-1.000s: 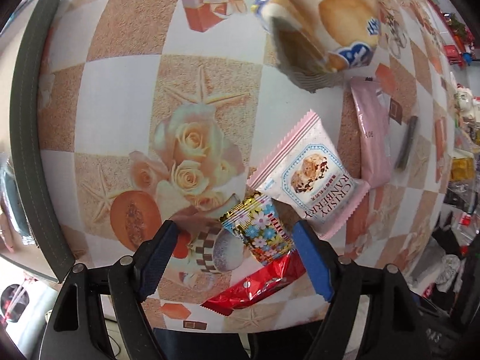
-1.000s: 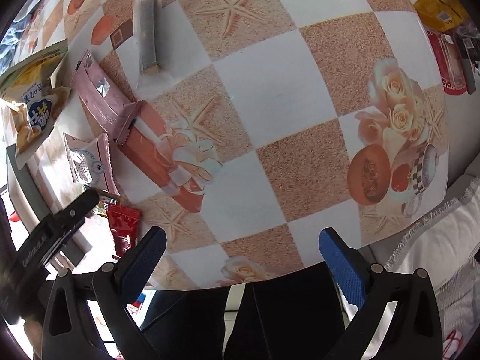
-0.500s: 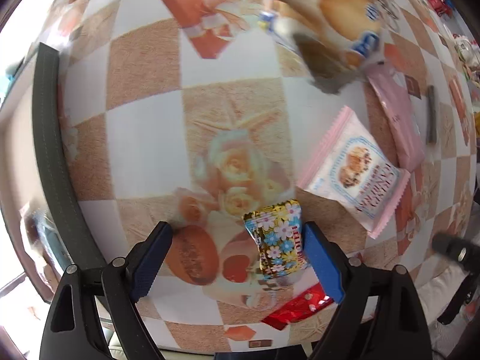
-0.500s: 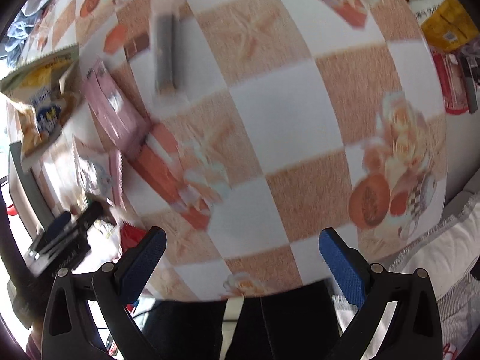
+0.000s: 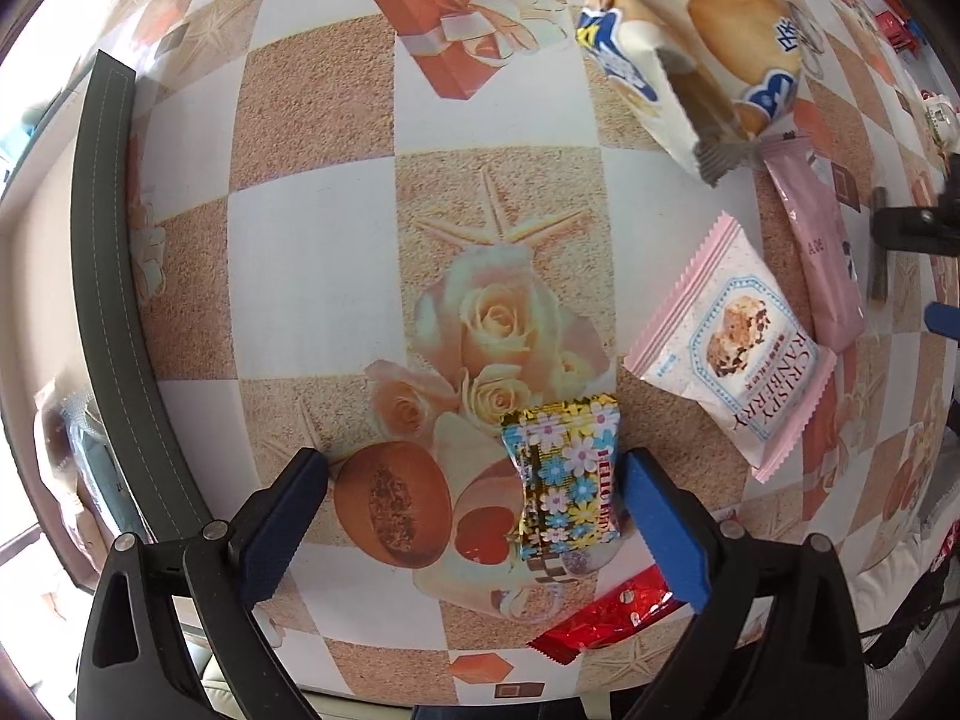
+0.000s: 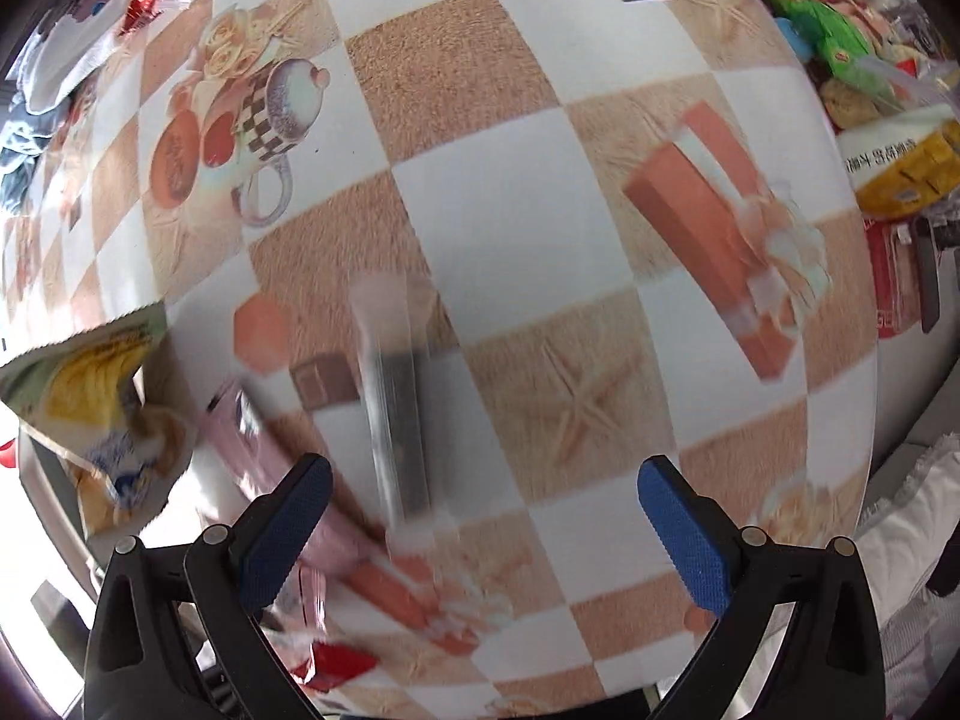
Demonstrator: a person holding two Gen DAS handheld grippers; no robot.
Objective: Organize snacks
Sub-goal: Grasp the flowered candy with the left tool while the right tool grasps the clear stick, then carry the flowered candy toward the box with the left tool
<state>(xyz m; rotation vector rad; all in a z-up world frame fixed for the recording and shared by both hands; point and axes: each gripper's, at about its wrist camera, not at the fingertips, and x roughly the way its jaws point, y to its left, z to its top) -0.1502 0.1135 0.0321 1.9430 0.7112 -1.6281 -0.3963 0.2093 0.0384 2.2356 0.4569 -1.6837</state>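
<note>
My left gripper (image 5: pixel 474 516) is open over the table, and a flowered candy packet (image 5: pixel 564 486) lies between its fingers, close to the right one. A red wrapper (image 5: pixel 606 618) lies below it, a pink cranberry cookie packet (image 5: pixel 738 348) to the right, a long pink packet (image 5: pixel 822 252) beyond, and a big bag of cakes (image 5: pixel 702 42) at the top. My right gripper (image 6: pixel 480 528) is open and empty above a dark bar in clear wrap (image 6: pixel 396 420); this view is blurred. The cake bag (image 6: pixel 102 414) and pink packet (image 6: pixel 264 456) are at its left.
The table wears a checked cloth (image 5: pixel 312 264) with printed roses. A dark chair edge (image 5: pixel 108 276) runs along the left. A pile of other snack bags (image 6: pixel 876 126) lies at the right edge of the right wrist view. A white cushion (image 6: pixel 912 576) is beside the table.
My left gripper has moved forward so the flowered candy lies between its fingers. My right gripper has swung over the table toward the dark bar, which now lies just ahead of it.
</note>
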